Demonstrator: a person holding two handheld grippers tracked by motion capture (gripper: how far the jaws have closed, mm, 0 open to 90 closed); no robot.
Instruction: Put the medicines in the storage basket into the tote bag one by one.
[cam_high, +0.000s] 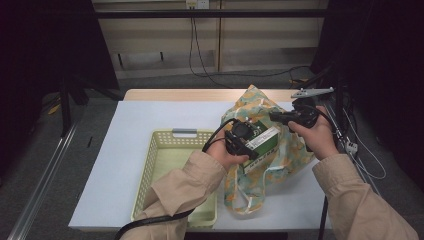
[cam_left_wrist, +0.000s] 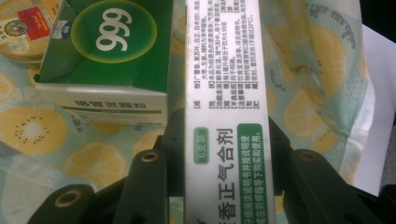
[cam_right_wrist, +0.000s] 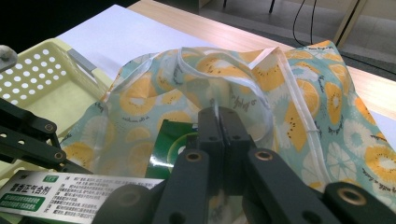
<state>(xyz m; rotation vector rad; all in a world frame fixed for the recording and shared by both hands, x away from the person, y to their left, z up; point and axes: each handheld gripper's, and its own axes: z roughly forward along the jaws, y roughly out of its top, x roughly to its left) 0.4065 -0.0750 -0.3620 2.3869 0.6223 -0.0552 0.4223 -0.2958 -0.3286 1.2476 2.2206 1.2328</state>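
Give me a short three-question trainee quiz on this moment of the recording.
1. True or false: the right gripper is clamped on the rim of the fruit-print bag.
2. What does the left gripper hold? A) white medicine box B) round tin C) yellow basket
3. Which number is printed on the green box inside the bag?

Key: 1 true; 2 A; 3 999.

The high view looks forward and down on the whole worktop (cam_high: 150, 112) from the person's side. Each gripper view rides close, looking along its own jaws. All three share the fruit-print bag (cam_high: 295, 150) (cam_left_wrist: 322, 65) (cam_right_wrist: 299, 88) and white box (cam_high: 261, 140) (cam_left_wrist: 226, 93) (cam_right_wrist: 70, 193).
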